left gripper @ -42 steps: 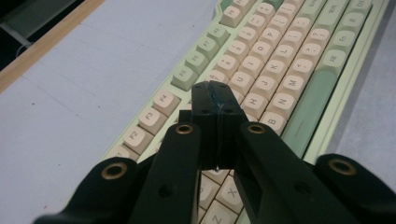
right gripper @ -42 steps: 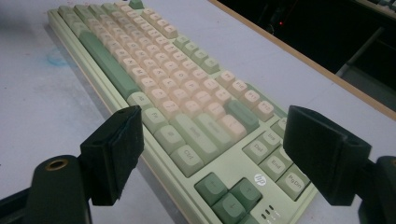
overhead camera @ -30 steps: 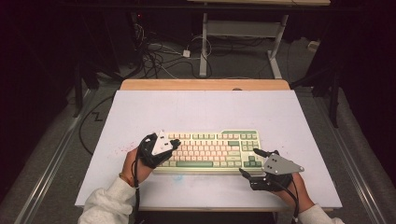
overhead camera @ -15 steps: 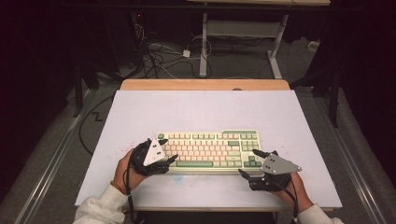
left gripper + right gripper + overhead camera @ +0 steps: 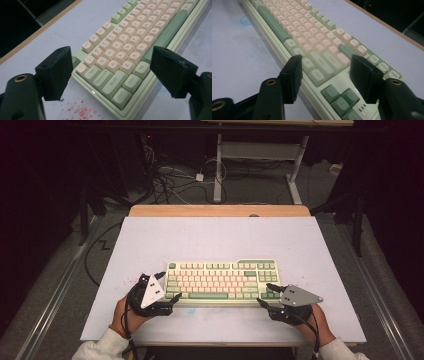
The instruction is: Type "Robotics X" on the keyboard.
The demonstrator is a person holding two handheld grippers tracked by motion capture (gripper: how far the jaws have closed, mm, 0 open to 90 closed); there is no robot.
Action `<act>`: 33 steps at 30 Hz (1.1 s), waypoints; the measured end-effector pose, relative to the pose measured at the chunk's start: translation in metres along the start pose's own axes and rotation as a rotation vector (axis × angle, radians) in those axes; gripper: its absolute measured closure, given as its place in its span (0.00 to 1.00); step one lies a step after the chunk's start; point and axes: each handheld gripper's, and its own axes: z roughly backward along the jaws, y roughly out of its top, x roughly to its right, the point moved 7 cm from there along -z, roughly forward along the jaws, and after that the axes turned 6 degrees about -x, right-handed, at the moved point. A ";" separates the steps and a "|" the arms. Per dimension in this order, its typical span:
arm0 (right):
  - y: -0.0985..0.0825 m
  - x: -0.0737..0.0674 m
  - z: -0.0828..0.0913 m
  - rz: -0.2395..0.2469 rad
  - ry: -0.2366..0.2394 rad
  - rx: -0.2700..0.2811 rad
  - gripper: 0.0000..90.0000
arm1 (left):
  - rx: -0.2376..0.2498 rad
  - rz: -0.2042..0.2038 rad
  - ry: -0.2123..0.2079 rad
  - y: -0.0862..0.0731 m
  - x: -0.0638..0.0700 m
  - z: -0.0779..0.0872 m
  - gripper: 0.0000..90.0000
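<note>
High view | keyboard between left gripper, right gripper

keyboard, left end keys: Tab, Caps Lock, Shift, Ctrl, Win, Alt
letter keys: Q W A S D Z X C V B, more up the rows
right end keys: Ctrl, PrtSc, ScrLk, Pause – rest too blurred

A pale lilac flat desk has a light wooden strip along its far edge. Small red specks lie on it. Tangled black cables lie on the grey floor behind.
</note>
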 end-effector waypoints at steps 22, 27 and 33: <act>0.029 -0.002 -0.039 0.033 0.071 -0.088 1.00 | -0.040 0.015 -0.040 -0.020 0.009 -0.002 0.20; 0.045 -0.004 -0.053 0.036 0.074 -0.091 1.00 | -0.047 0.013 -0.041 -0.021 0.009 -0.003 0.20; 0.068 -0.011 -0.074 0.046 0.088 -0.096 1.00 | -0.062 0.018 -0.046 -0.023 0.009 -0.005 0.20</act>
